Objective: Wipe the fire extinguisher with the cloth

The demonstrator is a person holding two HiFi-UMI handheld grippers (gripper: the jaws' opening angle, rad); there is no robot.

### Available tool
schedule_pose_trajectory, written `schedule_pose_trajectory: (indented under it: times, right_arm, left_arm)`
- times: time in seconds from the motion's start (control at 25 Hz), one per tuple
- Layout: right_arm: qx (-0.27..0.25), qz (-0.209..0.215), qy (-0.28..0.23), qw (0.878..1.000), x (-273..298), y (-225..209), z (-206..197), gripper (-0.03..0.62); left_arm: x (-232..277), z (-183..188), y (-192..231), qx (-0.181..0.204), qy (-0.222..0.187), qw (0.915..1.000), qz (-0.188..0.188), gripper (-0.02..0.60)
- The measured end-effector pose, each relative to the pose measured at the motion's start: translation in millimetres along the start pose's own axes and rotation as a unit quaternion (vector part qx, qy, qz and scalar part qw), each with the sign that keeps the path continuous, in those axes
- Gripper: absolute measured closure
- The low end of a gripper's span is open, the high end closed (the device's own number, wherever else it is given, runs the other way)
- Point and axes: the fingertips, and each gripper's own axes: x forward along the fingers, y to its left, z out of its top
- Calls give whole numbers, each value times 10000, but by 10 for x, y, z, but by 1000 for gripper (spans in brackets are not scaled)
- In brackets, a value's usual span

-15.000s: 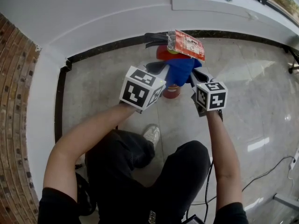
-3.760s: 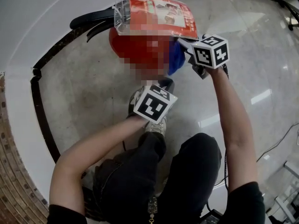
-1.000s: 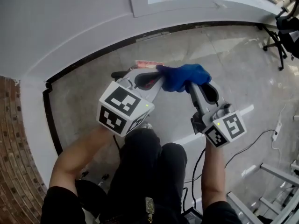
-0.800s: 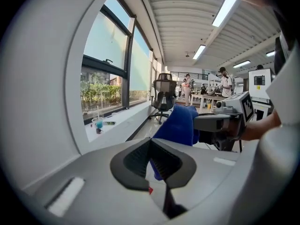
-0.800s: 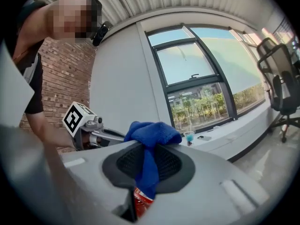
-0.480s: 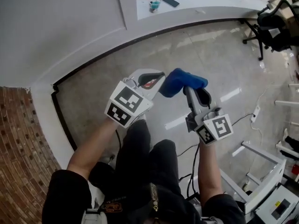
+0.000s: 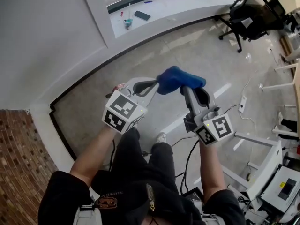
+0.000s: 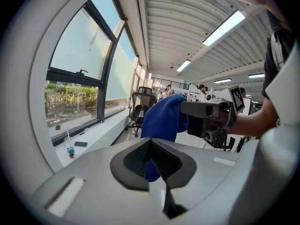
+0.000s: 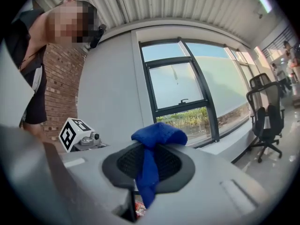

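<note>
While right tongs [image 9: 148,171] pinch cloth [image 9: 158,133], left tongs [image 8: 153,165] partly hiding it

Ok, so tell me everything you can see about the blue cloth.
The blue cloth is a soft, plain fabric, bunched into a lump in mid-air. The right gripper has its jaws shut on one end, with a strip hanging between them; the left gripper pinches the other end. Nothing else touches it.

The grey floor [image 7: 187,46] shone; a brick wall [image 7: 18,172] met white wall [image 7: 42,41], an office chair [image 7: 246,15] near tall windows [image 9: 178,93].
</note>
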Motion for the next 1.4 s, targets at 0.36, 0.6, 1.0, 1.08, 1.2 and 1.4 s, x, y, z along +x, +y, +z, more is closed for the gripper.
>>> schedule_pose_trajectory:
  times: [0.36,0.6,1.0,1.08,1.2,1.4]
  right_arm:
    - [22,-187,-293,9994,-1127,-236,712,542]
    - [-64,-85,-418,9991,-1688,-179,966,542]
    - [-227,-28,-417,9989,-1792,605,950,542]
    - [-313,9,-426,9986,-1760,826,946,542]
    - [-340,77,-481,9982,-1708,1178,934,542]
    - [-416,229,-622,9969,-1592,1703,917,542]
  left_arm:
    - [205,864,-1113,197,-246,9994,-171,575]
    - [183,1094,-1717,261,-354,9990,-119,575]
    - [-665,994,-1887,146,-596,9980,150,575]
    - [-902,943,-1863,112,-645,9976,221,575]
    - [-1233,841,-1837,116,-672,9972,295,575]
    - [-1699,676,-1762,111,-720,9966,383,575]
